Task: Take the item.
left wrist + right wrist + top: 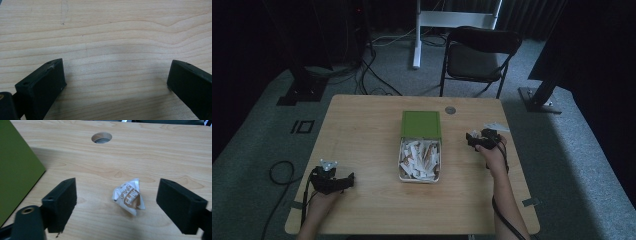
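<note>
Your right gripper stands wide, packet lying loose between its jaws, apart from the box. Left gripper wide, empty, parked on the table.

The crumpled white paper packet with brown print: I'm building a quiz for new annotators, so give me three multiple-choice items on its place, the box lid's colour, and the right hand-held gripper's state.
1. Where does the crumpled white paper packet with brown print lie?
A. in the box
B. on the wooden table
C. on the chair

2. What colour is the open box's lid?
A. green
B. red
C. blue

3. The right hand-held gripper is:
A. shut on the packet
B. shut, with nothing between its jaws
C. open

Key: B, the packet rests on bare wood; A, the lid is green; C, the jaws stand wide, clear of the packet.
</note>
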`<state>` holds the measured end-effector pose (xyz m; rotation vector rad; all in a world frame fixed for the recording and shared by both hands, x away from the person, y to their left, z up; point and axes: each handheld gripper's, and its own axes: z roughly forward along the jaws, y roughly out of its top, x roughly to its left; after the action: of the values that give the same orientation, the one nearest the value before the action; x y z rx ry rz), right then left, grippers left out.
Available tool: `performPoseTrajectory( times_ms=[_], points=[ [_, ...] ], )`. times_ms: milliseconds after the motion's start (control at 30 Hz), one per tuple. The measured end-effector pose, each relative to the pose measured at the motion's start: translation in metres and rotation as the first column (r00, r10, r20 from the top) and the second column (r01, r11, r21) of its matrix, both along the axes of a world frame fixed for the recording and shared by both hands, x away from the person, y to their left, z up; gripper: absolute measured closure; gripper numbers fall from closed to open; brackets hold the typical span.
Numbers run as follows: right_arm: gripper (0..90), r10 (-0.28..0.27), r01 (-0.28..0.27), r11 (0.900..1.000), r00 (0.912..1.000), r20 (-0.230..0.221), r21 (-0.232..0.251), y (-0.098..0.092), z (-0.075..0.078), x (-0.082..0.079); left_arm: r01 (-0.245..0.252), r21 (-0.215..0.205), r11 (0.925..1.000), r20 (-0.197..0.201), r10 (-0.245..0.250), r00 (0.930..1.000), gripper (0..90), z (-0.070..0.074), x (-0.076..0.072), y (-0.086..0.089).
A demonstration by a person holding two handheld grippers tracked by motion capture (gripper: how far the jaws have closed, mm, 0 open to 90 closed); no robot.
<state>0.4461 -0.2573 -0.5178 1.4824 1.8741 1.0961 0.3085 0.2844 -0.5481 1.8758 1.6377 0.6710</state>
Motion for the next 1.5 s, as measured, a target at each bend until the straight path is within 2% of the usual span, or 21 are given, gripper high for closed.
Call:
performPoseTrajectory(
  times_ms=[100, 267, 567, 733, 1067, 1400, 1500],
  points=[
    [14.4, 0.023, -0.023, 1.000, 0.9997, -0.008, -0.019, -0.002, 0.001, -0.006, 0.000, 0.000, 1.0000, 0.000, 0.000, 1.0000, 2.4, 0.000, 0.000, 0.000],
    [14.5, 0.014, -0.014, 1.000, 0.9999, -0.003, -0.015, -0.007, 0.001, -0.016, 0.000, 0.000, 1.0000, 0.000, 0.000, 1.0000, 2.4, 0.000, 0.000, 0.000],
    [15.0, 0.047, -0.047, 0.999, 0.9988, -0.012, -0.016, -0.008, -0.005, -0.039, 0.000, 0.000, 1.0000, 0.000, 0.000, 1.0000, 2.3, 0.000, 0.000, 0.000],
    [15.0, 0.048, -0.048, 0.999, 0.9988, -0.013, -0.007, -0.009, -0.008, -0.049, 0.000, 0.000, 1.0000, 0.000, 0.000, 1.0000, 2.4, 0.000, 0.000, 0.000],
    [14.4, 0.108, -0.109, 0.994, 0.9934, -0.038, -0.008, -0.010, -0.010, -0.074, -0.001, 0.000, 1.0000, 0.001, 0.001, 1.0000, 2.4, 0.000, 0.000, 0.000],
    [14.1, 0.107, -0.107, 0.994, 0.9936, -0.034, 0.010, -0.016, -0.013, -0.100, 0.001, 0.002, 1.0000, -0.001, -0.001, 1.0000, 2.4, 0.000, 0.000, 0.000],
    [14.1, 0.112, -0.112, 0.994, 0.9929, -0.040, -0.004, -0.017, -0.016, -0.107, 0.001, 0.002, 1.0000, 0.000, -0.001, 1.0000, 2.4, 0.000, 0.000, 0.000]
  ],
)
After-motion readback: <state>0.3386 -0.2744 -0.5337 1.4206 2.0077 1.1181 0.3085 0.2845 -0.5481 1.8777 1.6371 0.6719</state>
